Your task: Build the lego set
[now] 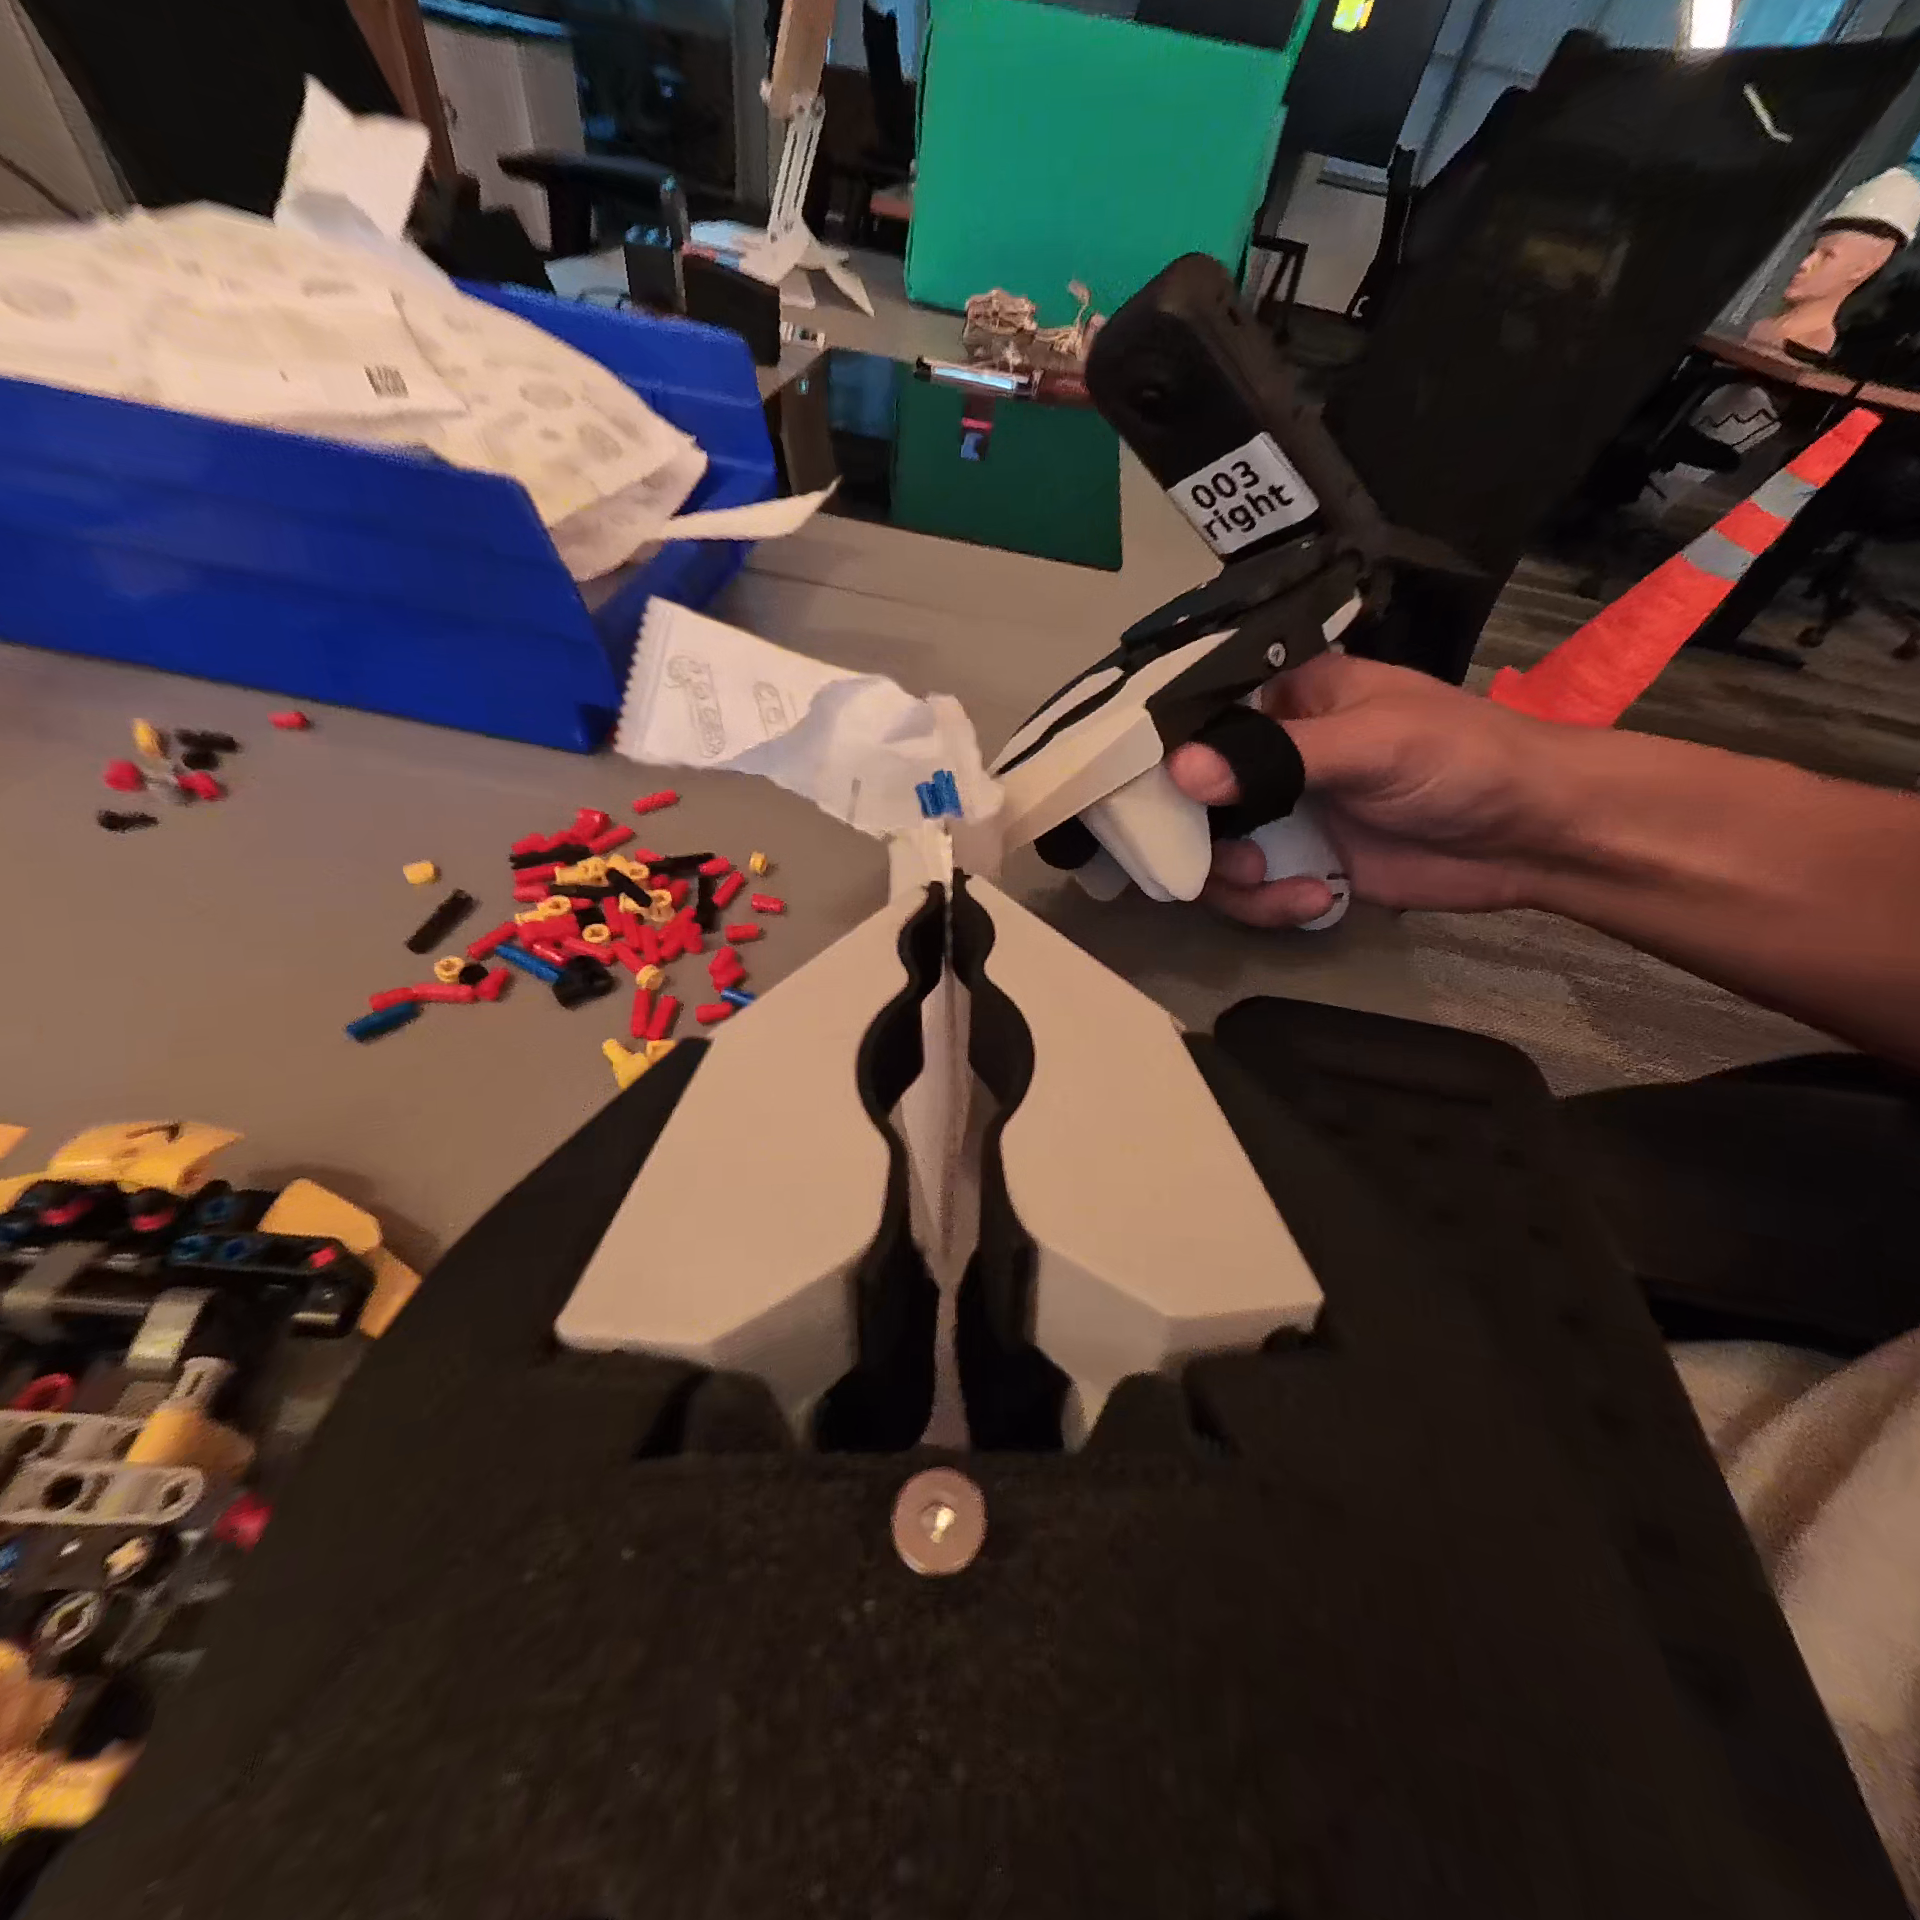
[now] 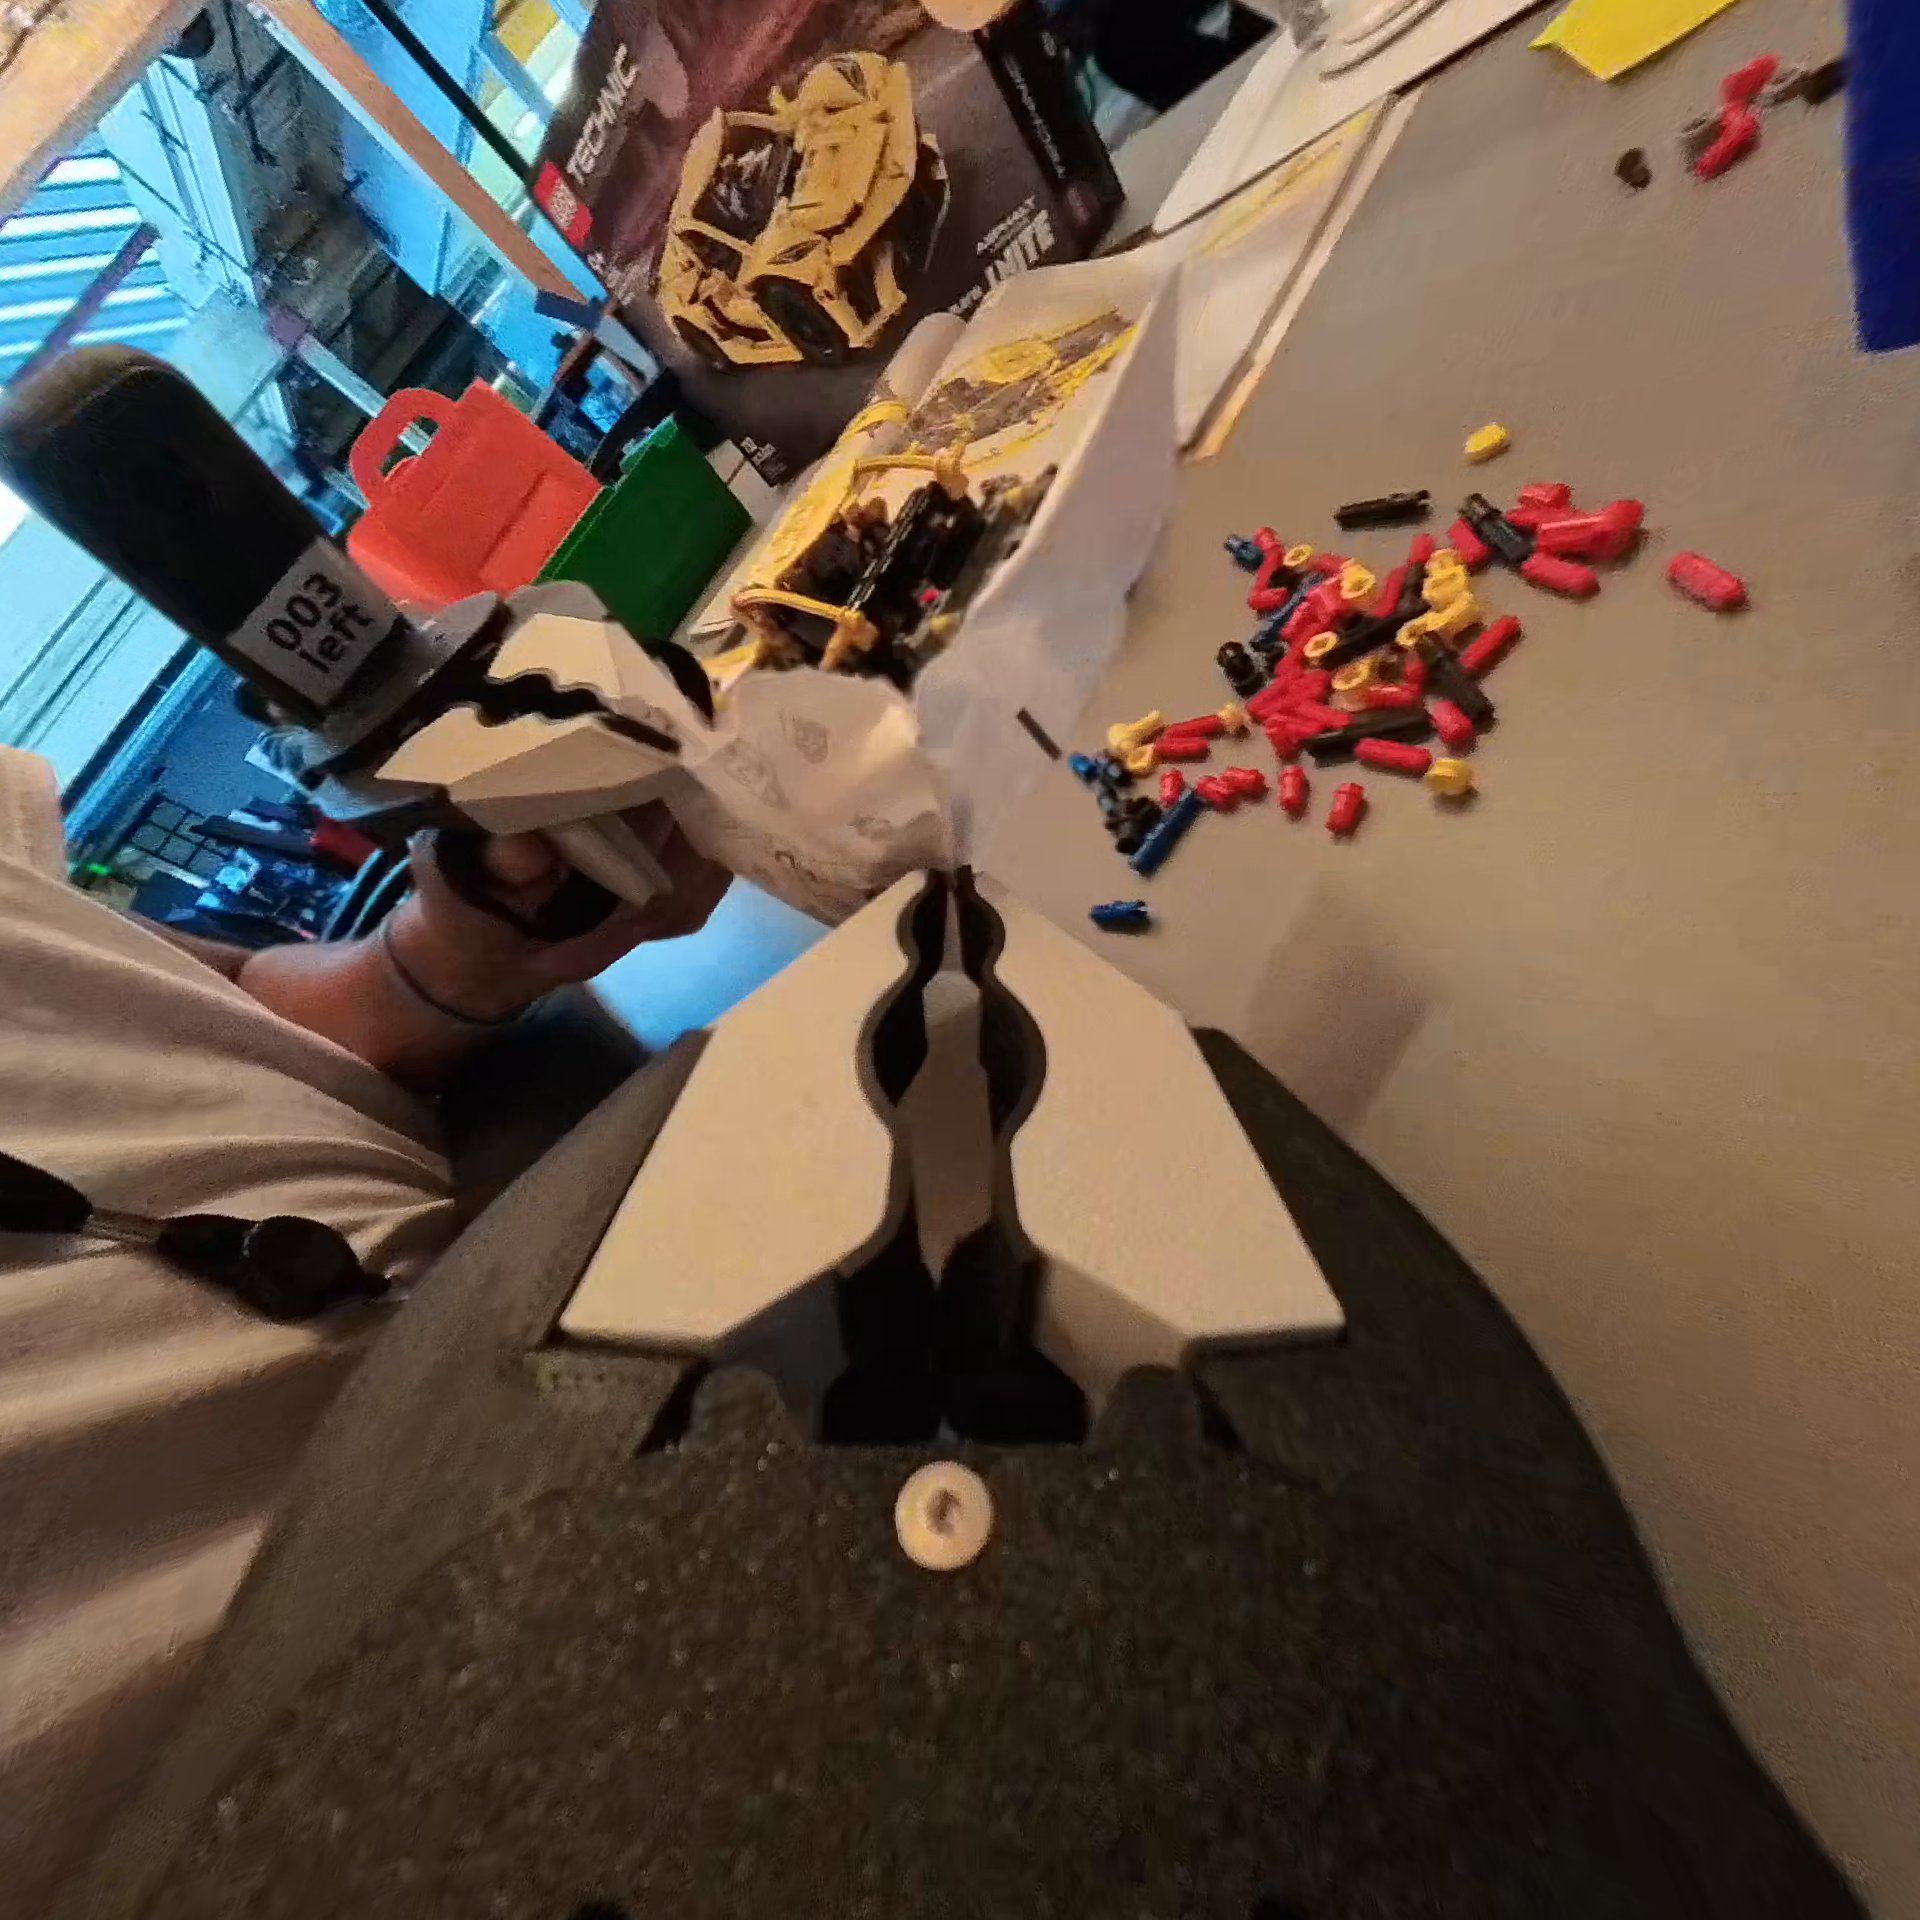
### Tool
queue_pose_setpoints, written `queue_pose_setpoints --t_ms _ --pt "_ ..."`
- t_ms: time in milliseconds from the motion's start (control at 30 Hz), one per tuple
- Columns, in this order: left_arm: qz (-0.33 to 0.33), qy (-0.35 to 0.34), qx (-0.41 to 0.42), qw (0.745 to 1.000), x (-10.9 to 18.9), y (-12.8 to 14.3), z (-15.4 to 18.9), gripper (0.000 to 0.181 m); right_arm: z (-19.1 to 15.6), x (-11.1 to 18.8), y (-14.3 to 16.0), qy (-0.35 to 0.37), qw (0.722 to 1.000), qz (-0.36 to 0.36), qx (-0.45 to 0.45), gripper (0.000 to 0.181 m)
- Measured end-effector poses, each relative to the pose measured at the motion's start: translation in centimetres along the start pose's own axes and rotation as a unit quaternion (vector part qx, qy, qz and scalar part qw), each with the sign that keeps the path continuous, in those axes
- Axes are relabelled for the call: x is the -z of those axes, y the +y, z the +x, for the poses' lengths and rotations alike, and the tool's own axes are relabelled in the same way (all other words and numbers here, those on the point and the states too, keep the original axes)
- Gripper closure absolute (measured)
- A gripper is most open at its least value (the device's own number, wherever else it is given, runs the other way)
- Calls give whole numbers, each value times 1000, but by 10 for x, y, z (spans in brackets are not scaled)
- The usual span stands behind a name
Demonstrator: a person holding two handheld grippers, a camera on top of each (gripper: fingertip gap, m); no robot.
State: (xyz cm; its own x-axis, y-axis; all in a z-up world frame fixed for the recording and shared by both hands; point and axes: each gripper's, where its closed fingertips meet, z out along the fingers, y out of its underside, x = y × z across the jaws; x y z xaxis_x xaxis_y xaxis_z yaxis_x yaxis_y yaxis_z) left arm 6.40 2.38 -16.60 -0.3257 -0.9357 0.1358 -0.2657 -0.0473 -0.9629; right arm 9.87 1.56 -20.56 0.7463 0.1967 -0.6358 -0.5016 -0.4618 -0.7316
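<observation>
Between the two grippers, at centre frame in both views, hangs a white paper parts bag (image 1: 831, 727). The left gripper (image 1: 943, 891) and the right gripper (image 2: 954, 875) are each clamped on it, apparently to tear it open, with blue pins (image 1: 938, 795) showing at the gap. Lower left in the left wrist view sits the partly built yellow-and-black car (image 1: 145, 1351), still without most of its bodywork. Loose red, black and yellow pins (image 1: 613, 925) lie scattered on the counter (image 1: 260, 935), so much assembly seems to remain.
</observation>
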Motion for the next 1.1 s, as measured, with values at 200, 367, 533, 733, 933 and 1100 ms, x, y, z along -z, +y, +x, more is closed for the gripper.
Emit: queue_pose_setpoints --t_ms 200,367,533,733,933,1100 --pt "-18 -33 35 999 -20 6 -26 181 16 -5 -4 6 999 -28 -22 181" --pt "-52 -25 67 996 -28 20 -35 181 16 -10 -4 -1 999 -48 -10 181" --pt "-48 -36 122 991 -29 25 -45 181 24 -10 -2 18 999 -46 5 175" --pt "-5 -20 121 992 -28 14 -45 181 18 -9 14 18 996 -83 29 163" --pt "52 -1 155 987 -28 -6 -42 181 3 -15 30 2 994 -103 25 163" --pt "72 -17 203 976 -26 -9 -55 181 1 -12 13 5 999 -40 0 175"
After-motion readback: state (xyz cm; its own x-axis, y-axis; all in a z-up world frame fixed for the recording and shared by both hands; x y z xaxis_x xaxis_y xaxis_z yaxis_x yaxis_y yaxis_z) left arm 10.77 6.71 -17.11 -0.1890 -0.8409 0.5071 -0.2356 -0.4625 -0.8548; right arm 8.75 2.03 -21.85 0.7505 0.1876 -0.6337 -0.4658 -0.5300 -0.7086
